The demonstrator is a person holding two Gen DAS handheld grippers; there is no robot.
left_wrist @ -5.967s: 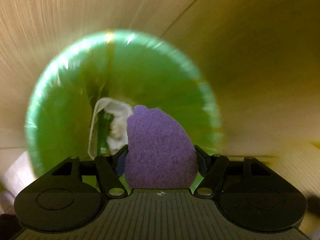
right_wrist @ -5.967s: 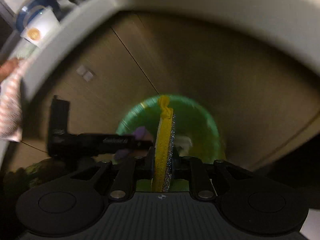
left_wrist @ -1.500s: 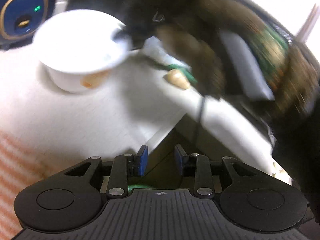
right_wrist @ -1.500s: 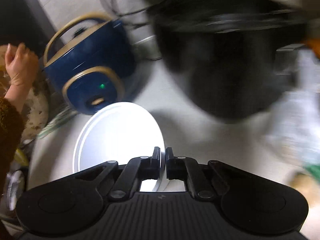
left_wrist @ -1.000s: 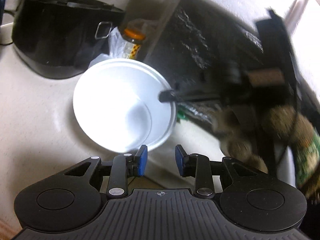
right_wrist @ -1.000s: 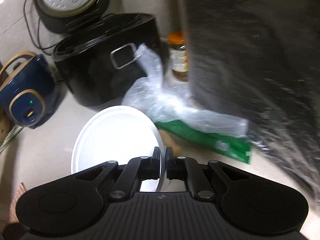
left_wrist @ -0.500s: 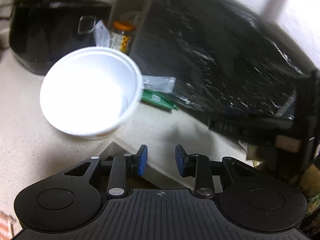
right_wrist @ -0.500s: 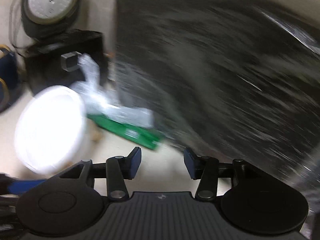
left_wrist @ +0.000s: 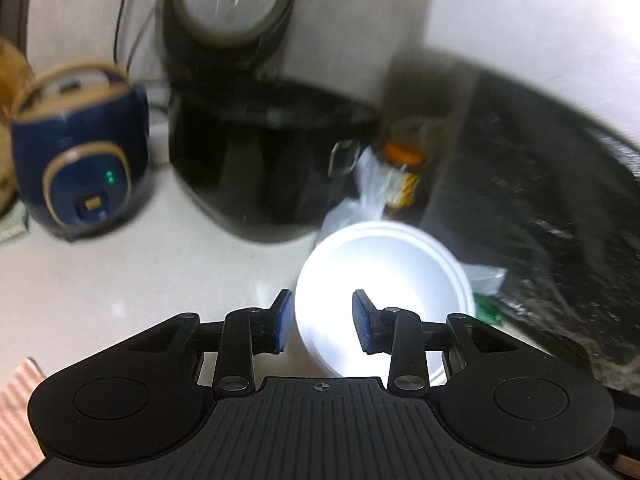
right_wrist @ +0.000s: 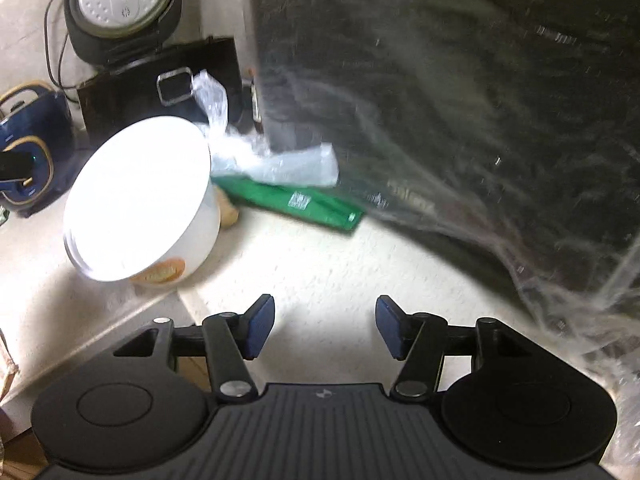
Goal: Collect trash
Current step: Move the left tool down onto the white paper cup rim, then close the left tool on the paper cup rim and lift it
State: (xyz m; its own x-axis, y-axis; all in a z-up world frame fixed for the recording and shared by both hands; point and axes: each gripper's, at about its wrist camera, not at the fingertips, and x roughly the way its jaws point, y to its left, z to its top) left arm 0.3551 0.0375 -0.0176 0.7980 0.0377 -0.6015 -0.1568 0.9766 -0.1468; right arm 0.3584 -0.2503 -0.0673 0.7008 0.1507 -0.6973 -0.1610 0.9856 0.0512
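Green wrapper (right_wrist: 292, 200) lies flat, seemingly slanting down-right.

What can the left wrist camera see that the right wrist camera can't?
Only the left wrist view shows the inside of the white bowl, the left tongs standing around its near rim, and a striped cloth at the corner. Only the right wrist view shows the whole green packet, a small tan lump beside the bowl, and the right tongs, opening over bare counter. Both show the bowl, the blue cooker, the black rice cooker with its lid up, and the crumpled clear plastic.
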